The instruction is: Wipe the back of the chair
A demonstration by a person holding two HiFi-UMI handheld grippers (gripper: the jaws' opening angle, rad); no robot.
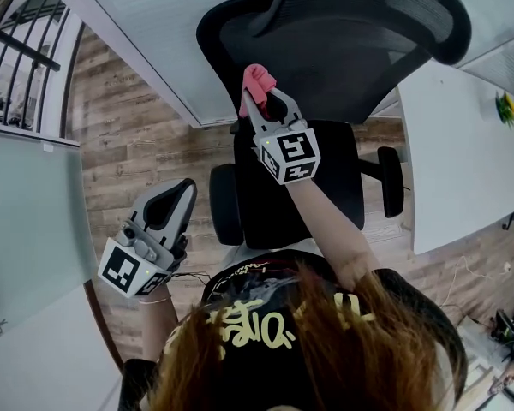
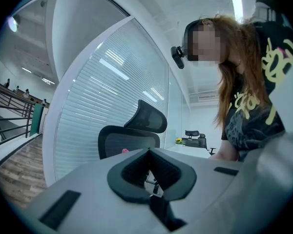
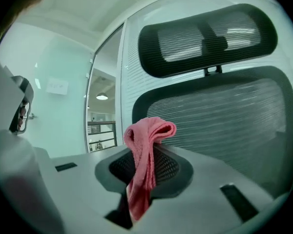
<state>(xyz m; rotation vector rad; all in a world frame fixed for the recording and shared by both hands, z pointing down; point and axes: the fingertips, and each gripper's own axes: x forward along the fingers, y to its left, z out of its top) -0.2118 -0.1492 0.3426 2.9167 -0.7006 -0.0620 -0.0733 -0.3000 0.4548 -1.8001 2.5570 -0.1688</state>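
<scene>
Glass-walled office: the right gripper (image 1: 259,93) jaws pinch a cloth (image 1: 257,78) before the chair back (image 1: 343,50); wiping drag may pull it free. The left gripper (image 1: 178,193) is closed, empty.

In the head view the headrest (image 1: 385,11) runs off the top edge, the seat (image 1: 259,204) lies partly under the right gripper (image 1: 261,101) and forearm (image 1: 334,229), and the yellow-green thing (image 1: 506,107) on the white table (image 1: 463,161) (itself cut by the right edge) is too small to tell. In the left gripper view the left gripper's (image 2: 150,172) body hides the lower half of the chair (image 2: 132,138) and most of the pink cloth (image 2: 125,150); whether that cloth touches the mesh back (image 3: 224,116) cannot be told.
</scene>
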